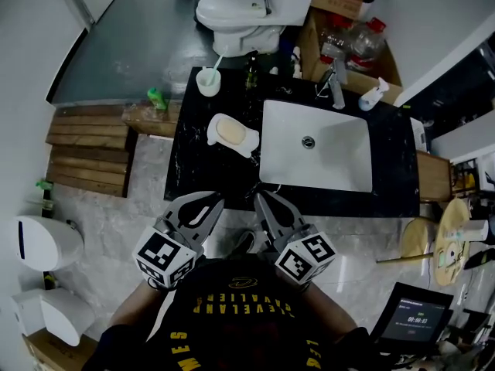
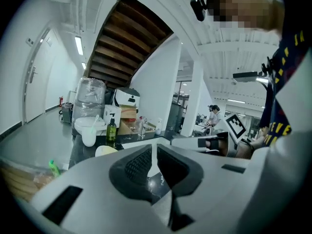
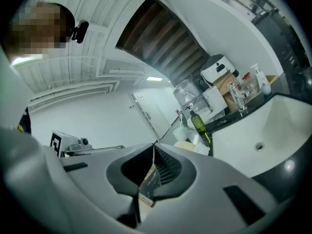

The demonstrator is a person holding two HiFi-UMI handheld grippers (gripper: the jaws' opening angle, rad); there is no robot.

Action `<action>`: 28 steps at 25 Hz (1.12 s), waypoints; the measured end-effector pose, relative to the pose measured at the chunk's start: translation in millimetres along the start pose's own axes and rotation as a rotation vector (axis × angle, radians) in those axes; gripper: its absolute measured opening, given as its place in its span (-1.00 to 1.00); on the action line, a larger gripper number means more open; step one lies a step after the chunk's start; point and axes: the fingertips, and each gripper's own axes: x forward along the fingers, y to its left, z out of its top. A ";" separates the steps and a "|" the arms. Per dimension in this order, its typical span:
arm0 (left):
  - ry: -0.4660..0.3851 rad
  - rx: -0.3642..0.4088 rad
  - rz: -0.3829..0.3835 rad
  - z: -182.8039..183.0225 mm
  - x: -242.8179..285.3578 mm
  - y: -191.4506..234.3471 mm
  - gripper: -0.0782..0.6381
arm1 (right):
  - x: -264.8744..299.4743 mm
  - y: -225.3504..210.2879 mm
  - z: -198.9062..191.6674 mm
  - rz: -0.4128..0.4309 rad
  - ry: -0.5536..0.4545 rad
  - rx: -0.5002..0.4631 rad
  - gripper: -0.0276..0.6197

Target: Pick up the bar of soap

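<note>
A pale yellow bar of soap (image 1: 230,132) lies in a white dish (image 1: 246,141) on the black counter (image 1: 186,168), just left of the white basin (image 1: 340,165). Both grippers hang side by side in front of the counter's near edge, short of the soap. My left gripper (image 1: 210,204) is shut and holds nothing; in its own view the jaws (image 2: 155,143) meet, with the dish (image 2: 104,150) low on the left beyond them. My right gripper (image 1: 263,203) is shut too and empty; past its tips (image 3: 154,145) lies the soap (image 3: 187,145).
At the counter's back stand a white cup with a toothbrush (image 1: 208,79), a green bottle (image 1: 252,69), a faucet (image 1: 334,87) and a spray bottle (image 1: 373,95). A toilet (image 1: 251,14) sits behind. Wooden slats (image 1: 89,151) lie on the floor to the left.
</note>
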 end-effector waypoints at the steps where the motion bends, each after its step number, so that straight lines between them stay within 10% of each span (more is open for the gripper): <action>1: 0.006 0.004 0.005 1.9 7.3 2.6 -0.72 | 0.8 -6.5 4.0 0.001 0.000 0.002 -0.86; 13: 0.104 0.107 0.016 22.5 61.2 31.5 -0.58 | 18.0 -49.4 29.7 0.017 -0.009 0.035 -0.86; 28: 0.376 0.518 -0.158 19.0 108.9 58.2 -0.28 | 46.1 -69.6 49.2 -0.066 -0.088 0.066 -0.86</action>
